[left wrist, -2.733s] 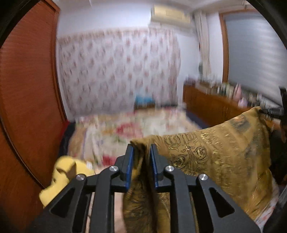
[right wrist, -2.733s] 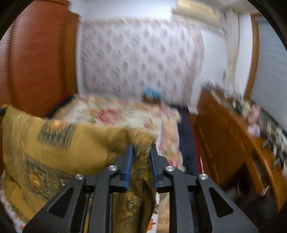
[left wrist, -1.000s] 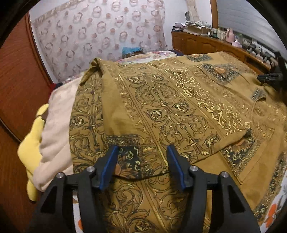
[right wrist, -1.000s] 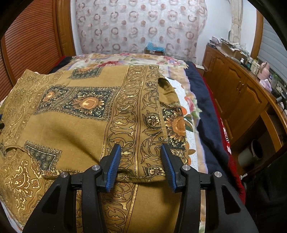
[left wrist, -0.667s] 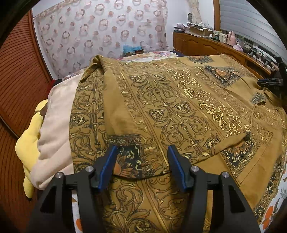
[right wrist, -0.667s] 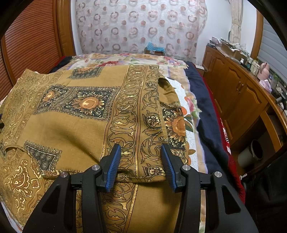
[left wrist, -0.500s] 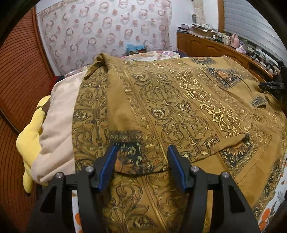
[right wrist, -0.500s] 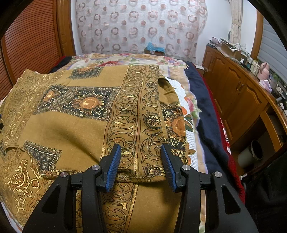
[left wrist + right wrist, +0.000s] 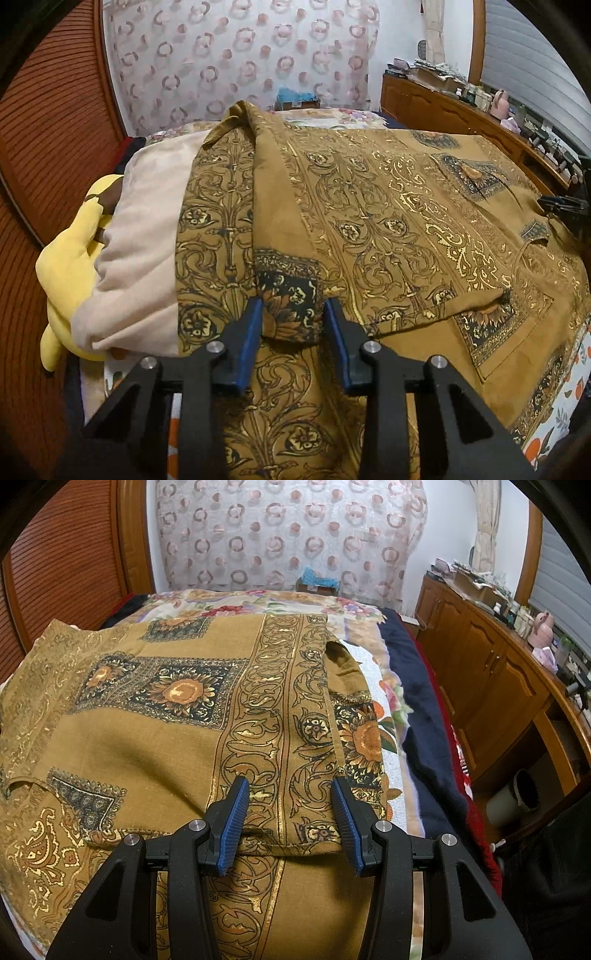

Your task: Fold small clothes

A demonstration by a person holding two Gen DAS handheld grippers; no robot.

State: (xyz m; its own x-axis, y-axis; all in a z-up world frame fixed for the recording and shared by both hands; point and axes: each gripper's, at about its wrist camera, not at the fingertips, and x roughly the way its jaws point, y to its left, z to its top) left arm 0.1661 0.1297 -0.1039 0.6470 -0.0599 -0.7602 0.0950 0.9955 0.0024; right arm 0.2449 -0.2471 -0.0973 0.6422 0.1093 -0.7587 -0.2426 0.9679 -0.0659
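A: Where is the garment?

B: A mustard-gold patterned garment (image 9: 388,221) lies spread on the bed (image 9: 258,603), its near part folded over itself. The left claw (image 9: 293,328) gapes wide around a folded corner, gripping nothing. The right claw (image 9: 288,812) is equally wide over the folded hem, holding nothing.

A: What does each view add?

B: Only the left shows a yellow plush toy (image 9: 70,258) beside a beige pillow (image 9: 144,258). Only the right shows a navy blanket (image 9: 424,716) and wooden cabinets (image 9: 491,679). The garment's full outline is cut off.
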